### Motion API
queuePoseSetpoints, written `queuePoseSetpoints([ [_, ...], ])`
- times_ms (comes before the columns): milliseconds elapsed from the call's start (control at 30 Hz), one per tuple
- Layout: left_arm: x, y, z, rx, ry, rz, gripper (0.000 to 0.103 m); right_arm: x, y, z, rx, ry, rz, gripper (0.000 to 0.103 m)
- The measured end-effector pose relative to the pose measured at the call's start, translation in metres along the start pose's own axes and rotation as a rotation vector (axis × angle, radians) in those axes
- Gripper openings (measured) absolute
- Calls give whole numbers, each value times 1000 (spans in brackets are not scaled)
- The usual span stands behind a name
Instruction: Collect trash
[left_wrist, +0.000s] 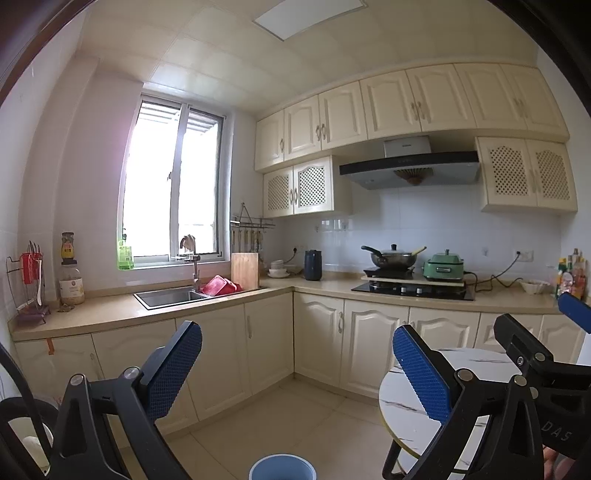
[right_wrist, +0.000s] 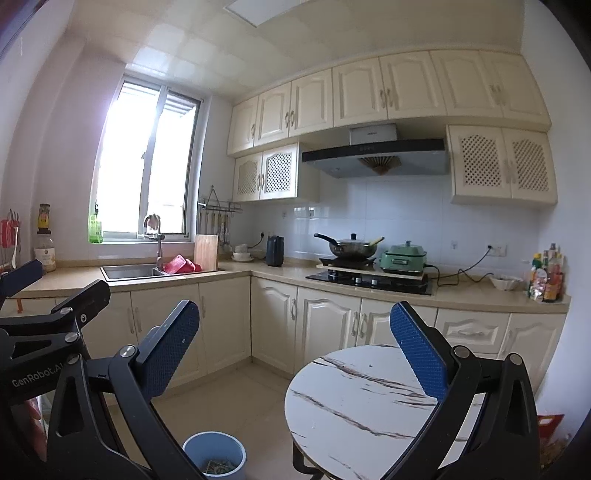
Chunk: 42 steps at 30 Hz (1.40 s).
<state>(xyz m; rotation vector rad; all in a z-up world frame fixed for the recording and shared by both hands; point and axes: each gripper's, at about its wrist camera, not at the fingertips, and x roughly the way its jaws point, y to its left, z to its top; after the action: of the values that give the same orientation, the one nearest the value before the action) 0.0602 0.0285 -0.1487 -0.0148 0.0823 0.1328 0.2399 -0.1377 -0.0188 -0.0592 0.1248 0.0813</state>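
Note:
A blue trash bin (right_wrist: 214, 456) stands on the floor below and between my grippers, with some scraps showing inside it; its rim (left_wrist: 282, 467) shows at the bottom of the left wrist view. My left gripper (left_wrist: 295, 369) is open, held high over the floor, nothing between its blue pads. My right gripper (right_wrist: 295, 354) is open too, with nothing held, above the round marble-pattern table (right_wrist: 354, 406). The other gripper shows at each view's edge: the right one (left_wrist: 535, 354), the left one (right_wrist: 48, 314). No loose trash shows on the table top.
An L-shaped counter (left_wrist: 122, 310) carries a sink (left_wrist: 166, 295), a red basket, a cutting board, a kettle (left_wrist: 313, 265), a wok on the hob (left_wrist: 410, 288) and a green cooker. Sauce bottles (right_wrist: 546, 275) stand at the far right. Tiled floor (left_wrist: 288, 413) lies between the cabinets and the table.

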Motion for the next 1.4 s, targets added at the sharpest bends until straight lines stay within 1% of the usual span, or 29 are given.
queuePoseSetpoints([
  [700,8,12,12,21,-6,3,102,8,-1,-3,5,26,8,103],
  [1400,13,22,18,22,-5,0,102,10,-2,-3,4,28,9,103],
])
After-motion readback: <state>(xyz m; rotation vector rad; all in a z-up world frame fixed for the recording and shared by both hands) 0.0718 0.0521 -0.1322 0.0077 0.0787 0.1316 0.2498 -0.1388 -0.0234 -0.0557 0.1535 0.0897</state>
